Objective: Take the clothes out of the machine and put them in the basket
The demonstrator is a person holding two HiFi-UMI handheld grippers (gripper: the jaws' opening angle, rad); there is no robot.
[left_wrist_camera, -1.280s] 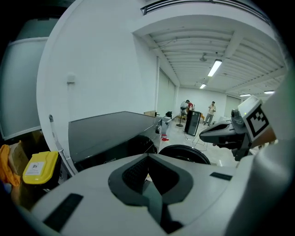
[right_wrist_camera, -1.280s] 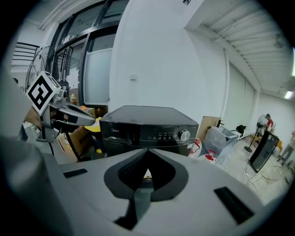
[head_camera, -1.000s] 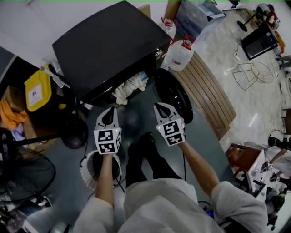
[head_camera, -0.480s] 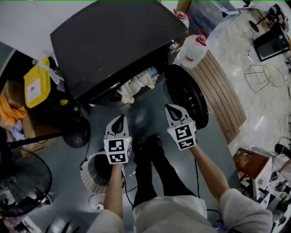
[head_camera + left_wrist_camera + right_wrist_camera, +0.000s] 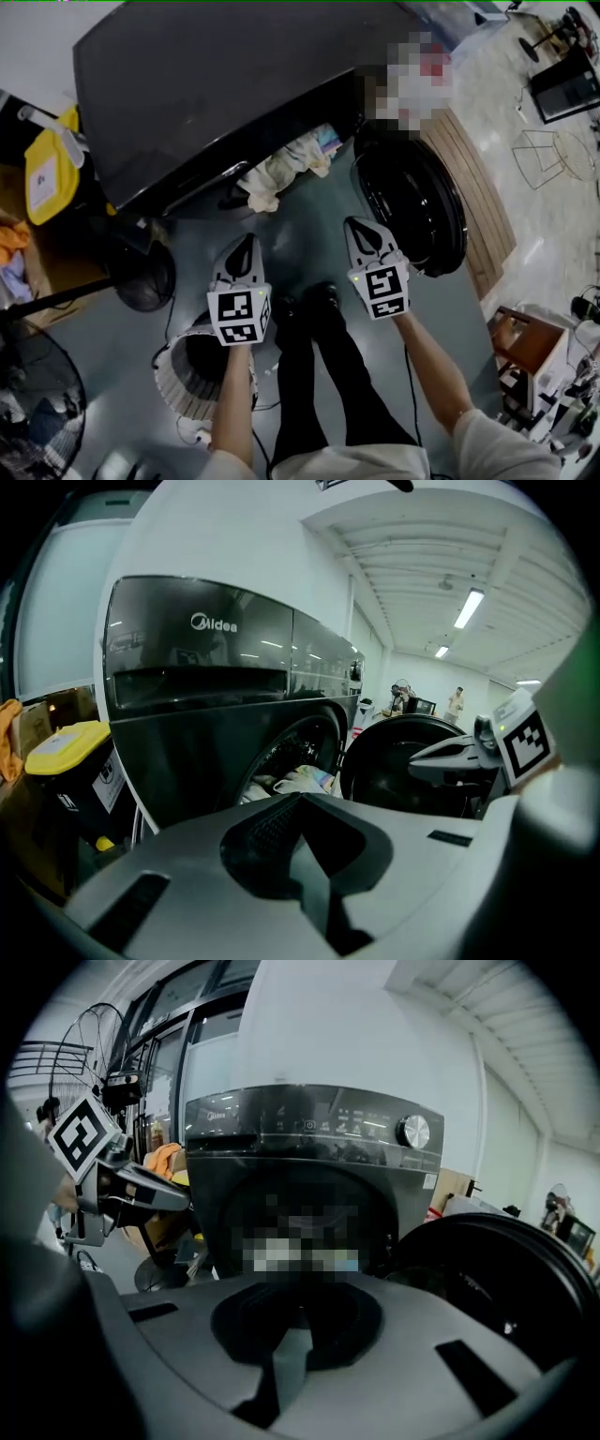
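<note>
**A:** What stands at the far left?

**B:** A yellow canister [image 5: 42,178] stands beside the left side of the washing machine [image 5: 216,84]. A floor fan [image 5: 37,412] is nearer the person, at the left edge of the grey floor [image 5: 300,239].

**A:** And the basket?

**B:** The white ribbed laundry basket [image 5: 173,380] stands on the floor out from the machine's front left corner, under the person's left forearm. Its inside is too dark to read.

**A:** What is the left gripper doing?

**B:** The left gripper [image 5: 247,242] hangs over the floor just past the basket's rim and points toward the machine. Its jaws are pressed together with nothing between them.

**A:** Where are the clothes?

**B:** The clothes [image 5: 281,169] are a pale bundle with a bluish piece at the right. They lie in the machine's open drum mouth and spill over its lower lip. Both grippers are apart from them.

**A:** And the right gripper?

**B:** The right gripper [image 5: 356,227] is held about level with the left one, with its jaws fully closed and empty. The round door [image 5: 412,206] is just to its right, swung wide open. A slatted wooden platform [image 5: 478,202] lies beyond the door.
</note>
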